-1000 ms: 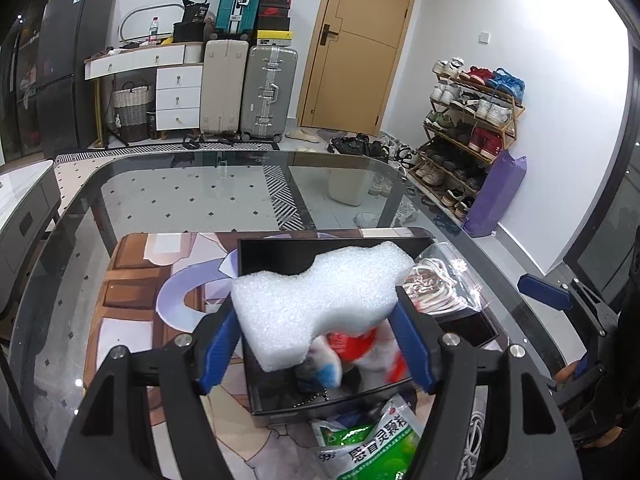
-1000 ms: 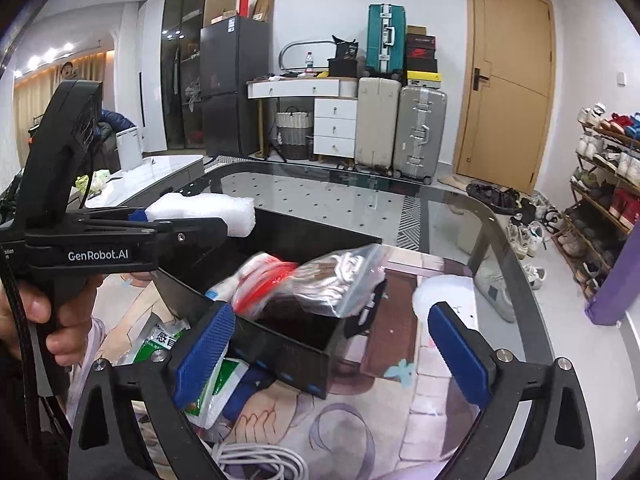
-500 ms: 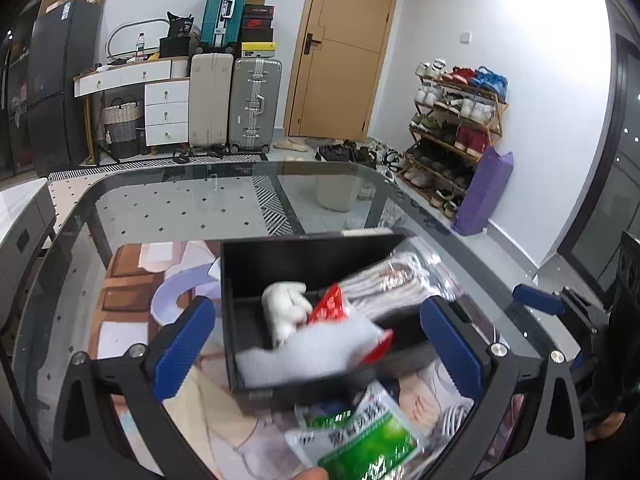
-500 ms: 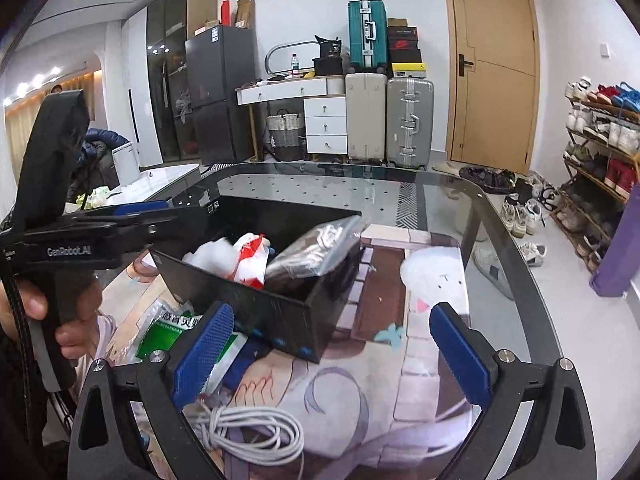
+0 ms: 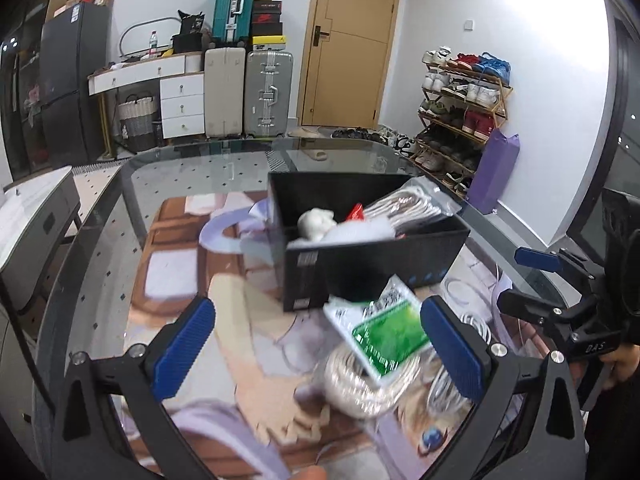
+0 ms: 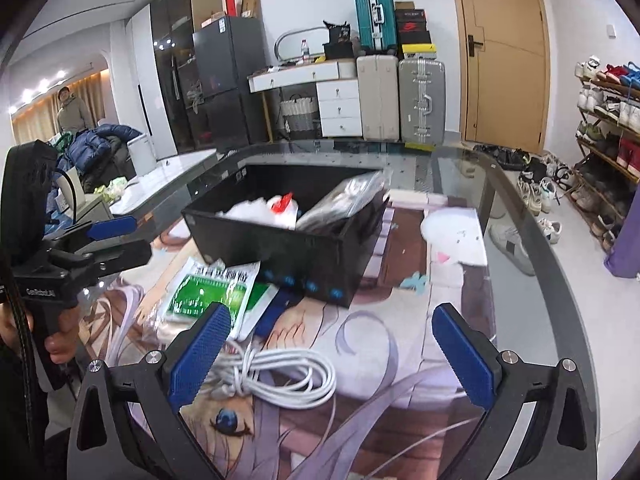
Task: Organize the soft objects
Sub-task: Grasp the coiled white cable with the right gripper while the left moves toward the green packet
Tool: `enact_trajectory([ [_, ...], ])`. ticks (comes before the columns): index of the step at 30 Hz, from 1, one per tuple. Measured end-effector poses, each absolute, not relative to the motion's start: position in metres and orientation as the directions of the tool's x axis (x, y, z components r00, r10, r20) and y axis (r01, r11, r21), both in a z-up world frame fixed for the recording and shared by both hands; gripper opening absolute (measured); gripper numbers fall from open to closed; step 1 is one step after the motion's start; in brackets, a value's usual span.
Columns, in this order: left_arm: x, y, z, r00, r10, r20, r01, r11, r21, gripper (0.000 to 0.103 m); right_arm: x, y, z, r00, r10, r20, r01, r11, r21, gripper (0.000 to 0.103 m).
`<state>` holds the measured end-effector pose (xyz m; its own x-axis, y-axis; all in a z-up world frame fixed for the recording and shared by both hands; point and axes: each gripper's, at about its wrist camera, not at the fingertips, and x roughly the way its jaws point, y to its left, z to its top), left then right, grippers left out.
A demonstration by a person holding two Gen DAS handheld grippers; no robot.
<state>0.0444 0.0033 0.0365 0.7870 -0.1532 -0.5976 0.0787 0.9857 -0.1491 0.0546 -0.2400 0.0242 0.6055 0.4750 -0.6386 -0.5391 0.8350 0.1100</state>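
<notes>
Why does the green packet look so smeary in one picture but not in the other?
In the left wrist view the green packet and the cable coil under it are streaked with motion blur, while the far door stays crisp. In the right wrist view the same packet is sharper and the white cable is clear. Both views bend straight lines, being fisheye.

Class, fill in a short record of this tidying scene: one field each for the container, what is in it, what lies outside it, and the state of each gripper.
container: black box on the glass table
inside box: white foam piece, bagged cord, red-and-white item
outside box: green-and-white packet, white cable coil
left gripper: open, holding nothing
right gripper: open, holding nothing
</notes>
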Motion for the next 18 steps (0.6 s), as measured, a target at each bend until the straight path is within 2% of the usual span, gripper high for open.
enact_trajectory([
  [18,0.028,0.002,0.025,0.768,-0.137,-0.626,0.068,0.989,-0.133,0.103,0.039,-0.22,-0.003,0.487,0.483,-0.728,-0.618,0.779,0.102,0.102],
])
